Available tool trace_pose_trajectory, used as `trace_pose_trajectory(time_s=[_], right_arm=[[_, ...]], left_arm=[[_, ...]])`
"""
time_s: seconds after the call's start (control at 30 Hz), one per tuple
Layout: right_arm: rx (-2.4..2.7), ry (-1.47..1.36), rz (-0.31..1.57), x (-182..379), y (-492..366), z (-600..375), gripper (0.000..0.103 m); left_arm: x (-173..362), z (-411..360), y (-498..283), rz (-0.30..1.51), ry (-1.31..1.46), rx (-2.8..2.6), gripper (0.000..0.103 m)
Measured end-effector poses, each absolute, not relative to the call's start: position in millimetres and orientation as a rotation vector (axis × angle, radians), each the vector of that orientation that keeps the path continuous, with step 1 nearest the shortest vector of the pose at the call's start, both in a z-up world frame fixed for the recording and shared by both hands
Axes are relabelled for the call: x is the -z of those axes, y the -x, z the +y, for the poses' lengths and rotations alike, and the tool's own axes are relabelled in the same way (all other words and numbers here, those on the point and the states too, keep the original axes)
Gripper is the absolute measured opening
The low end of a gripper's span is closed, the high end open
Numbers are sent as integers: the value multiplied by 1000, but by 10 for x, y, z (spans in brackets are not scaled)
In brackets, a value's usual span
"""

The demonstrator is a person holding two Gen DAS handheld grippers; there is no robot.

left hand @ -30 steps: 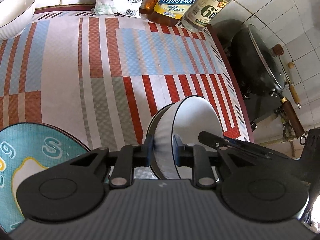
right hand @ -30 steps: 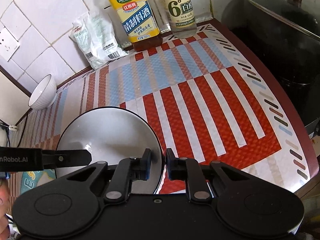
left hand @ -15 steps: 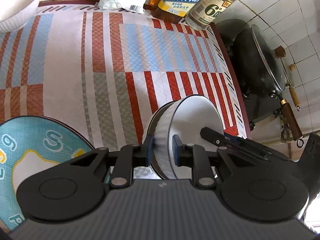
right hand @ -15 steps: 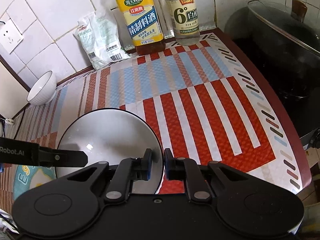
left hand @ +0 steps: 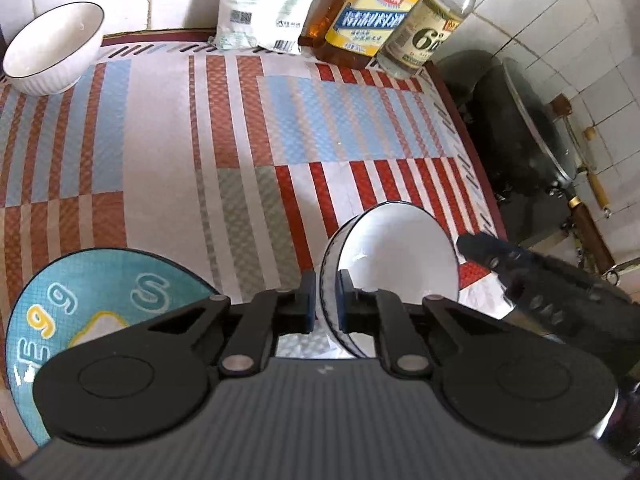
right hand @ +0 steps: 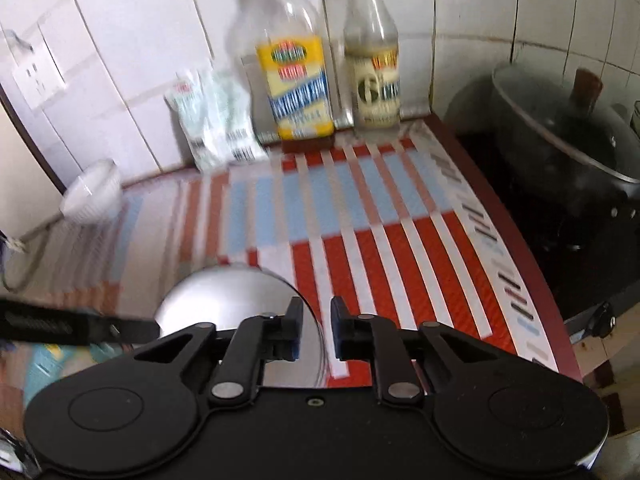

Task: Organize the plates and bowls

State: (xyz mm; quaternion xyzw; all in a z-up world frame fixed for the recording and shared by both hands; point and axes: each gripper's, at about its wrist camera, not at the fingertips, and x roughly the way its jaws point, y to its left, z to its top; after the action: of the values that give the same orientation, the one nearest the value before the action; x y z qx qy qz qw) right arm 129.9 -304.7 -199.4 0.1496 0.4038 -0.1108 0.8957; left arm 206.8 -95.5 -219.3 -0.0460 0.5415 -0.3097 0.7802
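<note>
My left gripper [left hand: 323, 305] is shut on the rim of a white ribbed bowl [left hand: 394, 254] with a dark edge, held tilted above the striped mat [left hand: 168, 152]. The same bowl shows in the right wrist view [right hand: 236, 304], blurred. My right gripper [right hand: 315, 330] has its jaws slightly apart beside the bowl's rim; its body appears in the left wrist view [left hand: 540, 284]. A teal printed plate [left hand: 80, 300] lies at the mat's near left. A second white bowl [left hand: 54, 54] stands at the far left corner, also in the right wrist view [right hand: 92, 196].
Along the tiled back wall stand a white bag [left hand: 266, 2], a yellow-labelled bottle [left hand: 372, 12] and a clear bottle [left hand: 430, 32]. A black wok with glass lid [left hand: 528, 136] sits off the mat's right edge. A wall socket [right hand: 38, 74] is at left.
My right gripper's jaws have parted off the bowl's rim and it has pulled back and tilted up. My left gripper still holds the bowl, shifted slightly.
</note>
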Motion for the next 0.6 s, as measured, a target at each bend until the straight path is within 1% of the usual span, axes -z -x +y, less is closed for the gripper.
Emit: trace_pose_trajectory(time_s=[0.13, 0.33, 0.5, 0.57, 0.6], right_arm=[[179, -329, 776, 1732, -1358, -2988, 27], [67, -348, 739, 1484, -1640, -2730, 31], [-35, -314, 728, 1334, -1936, -2454, 38], [-77, -300, 730, 1292, -2082, -2336, 44], [-99, -297, 732, 1281, -2167, -2276, 45]], left_arm=[[1994, -800, -2080, 1130, 120, 708, 11], [1666, -413, -2235, 1054, 177, 703, 11], [1443, 2, -2407, 964, 204, 654, 13], [1393, 181, -2504, 930, 213, 622, 15], [1382, 257, -2558, 917, 219, 609, 16]])
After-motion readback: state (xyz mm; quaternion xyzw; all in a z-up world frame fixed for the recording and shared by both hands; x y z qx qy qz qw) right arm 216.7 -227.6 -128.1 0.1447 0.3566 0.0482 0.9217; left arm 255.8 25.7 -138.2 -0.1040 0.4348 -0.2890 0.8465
